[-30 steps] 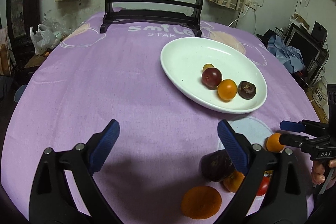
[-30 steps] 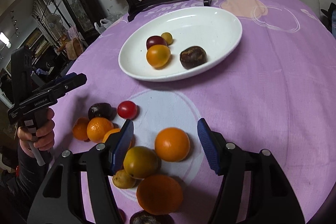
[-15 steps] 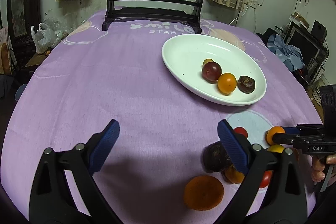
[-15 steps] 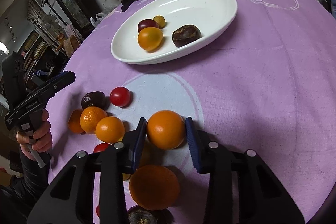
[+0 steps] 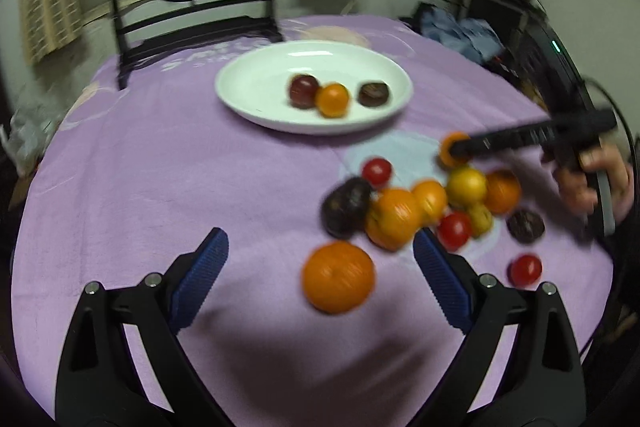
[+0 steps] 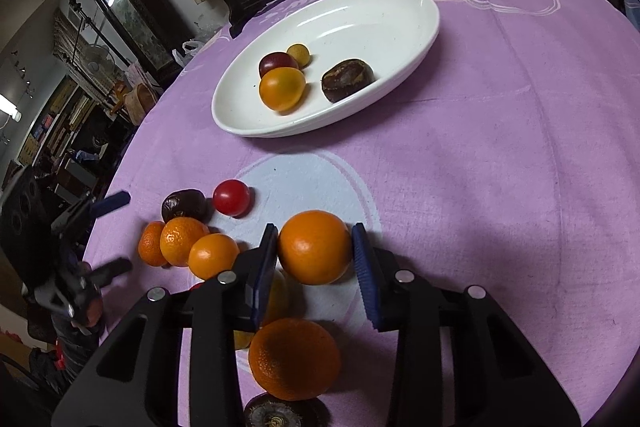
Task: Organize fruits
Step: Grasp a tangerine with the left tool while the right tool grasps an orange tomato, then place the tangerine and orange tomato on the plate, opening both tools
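White plate (image 6: 416, 27) holds four fruits; most remain off it: a cluster of loose fruits (image 5: 404, 211) lies on the purple tablecloth (image 6: 500, 155), well short of the plate; right gripper (image 6: 316, 255) has its pads clamped on one orange (image 6: 314, 247), seemingly just off the cloth; left gripper (image 5: 320, 267) spread wide, empty, above a second orange (image 5: 338, 281); task looks under halfway.
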The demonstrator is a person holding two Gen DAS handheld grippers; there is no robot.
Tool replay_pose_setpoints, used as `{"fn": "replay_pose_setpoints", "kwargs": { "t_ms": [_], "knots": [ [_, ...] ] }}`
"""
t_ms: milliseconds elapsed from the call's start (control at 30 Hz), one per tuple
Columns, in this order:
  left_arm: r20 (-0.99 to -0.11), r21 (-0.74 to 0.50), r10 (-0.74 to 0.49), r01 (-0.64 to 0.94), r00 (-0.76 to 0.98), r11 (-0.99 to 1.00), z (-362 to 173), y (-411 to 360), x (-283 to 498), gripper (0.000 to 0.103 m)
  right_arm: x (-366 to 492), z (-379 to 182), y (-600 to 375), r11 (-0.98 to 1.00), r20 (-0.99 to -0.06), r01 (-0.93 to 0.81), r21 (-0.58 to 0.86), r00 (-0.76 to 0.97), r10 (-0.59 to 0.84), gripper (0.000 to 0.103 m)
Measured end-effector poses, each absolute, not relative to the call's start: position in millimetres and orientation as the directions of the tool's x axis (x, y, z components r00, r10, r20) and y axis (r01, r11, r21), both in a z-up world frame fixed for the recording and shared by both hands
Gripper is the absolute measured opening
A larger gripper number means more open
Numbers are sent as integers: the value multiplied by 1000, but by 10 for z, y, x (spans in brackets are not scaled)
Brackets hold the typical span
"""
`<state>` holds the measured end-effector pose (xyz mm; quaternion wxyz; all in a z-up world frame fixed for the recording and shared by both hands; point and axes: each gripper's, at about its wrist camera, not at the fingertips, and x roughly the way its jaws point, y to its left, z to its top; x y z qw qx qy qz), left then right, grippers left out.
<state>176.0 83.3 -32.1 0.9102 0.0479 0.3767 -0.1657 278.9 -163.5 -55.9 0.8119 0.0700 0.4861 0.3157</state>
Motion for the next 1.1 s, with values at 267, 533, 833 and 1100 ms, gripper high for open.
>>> {"fn": "replay_pose_setpoints", "kwargs": {
  "t_ms": [267, 533, 833, 1100],
  "knots": [
    [-764, 8, -226, 359, 605, 933, -528, 684, 1795, 79, 2787, -550, -1653, 795, -742, -434, 423, 338, 579, 38],
    [-783, -22, -232, 347, 577, 938, -578, 735, 1846, 69, 2784, -546, -1645, 794, -741, -435, 425, 336, 581, 38],
    [-805, -45, -238, 344, 543, 938, -639, 741, 1890, 46, 2778, -547, -1651, 796, -742, -434, 422, 340, 579, 38],
    [-800, -49, -233, 327, 552, 944, -630, 779, 1885, 44, 2777, -543, -1651, 780, -728, -447, 438, 333, 599, 38]
  ]
}}
